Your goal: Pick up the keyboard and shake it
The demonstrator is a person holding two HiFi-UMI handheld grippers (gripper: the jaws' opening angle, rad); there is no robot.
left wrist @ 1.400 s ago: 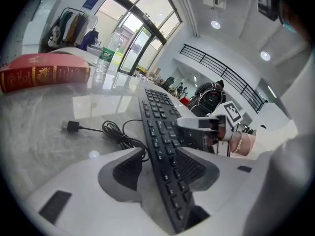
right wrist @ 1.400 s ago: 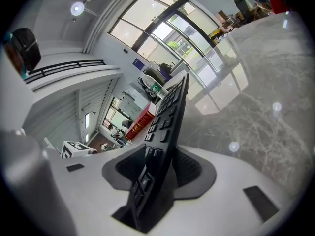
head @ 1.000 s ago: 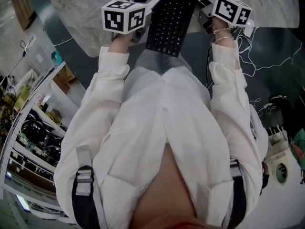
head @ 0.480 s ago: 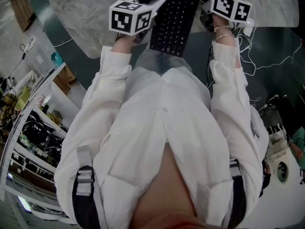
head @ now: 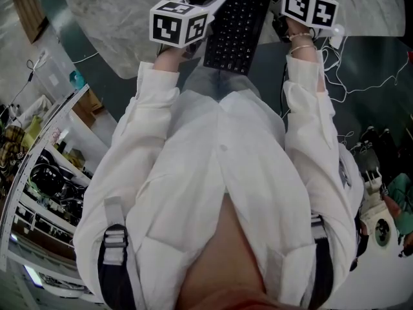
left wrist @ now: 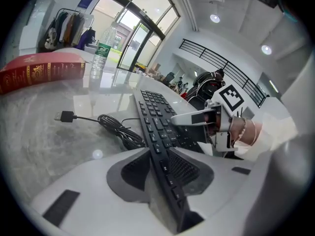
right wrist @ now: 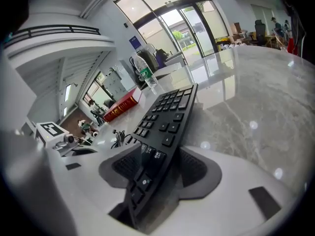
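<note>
Keyboard (head: 232, 34) sits between both grippers, overhanging the bench (head: 129, 18) edge: left gripper (left wrist: 161, 167) jaws clamped on its left edge to carry it, right gripper (right wrist: 156, 170) jaws just opening, slack around its right edge, so shaking likely needs a regrip

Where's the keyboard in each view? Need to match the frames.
Head view: keyboard, top centre.
Left gripper view: keyboard, centre, running from the bottom up to mid-frame.
Right gripper view: keyboard, centre, rising toward the upper right.
Shared landmark: red book, left of it in both gripper views; not seen in head view.
</note>
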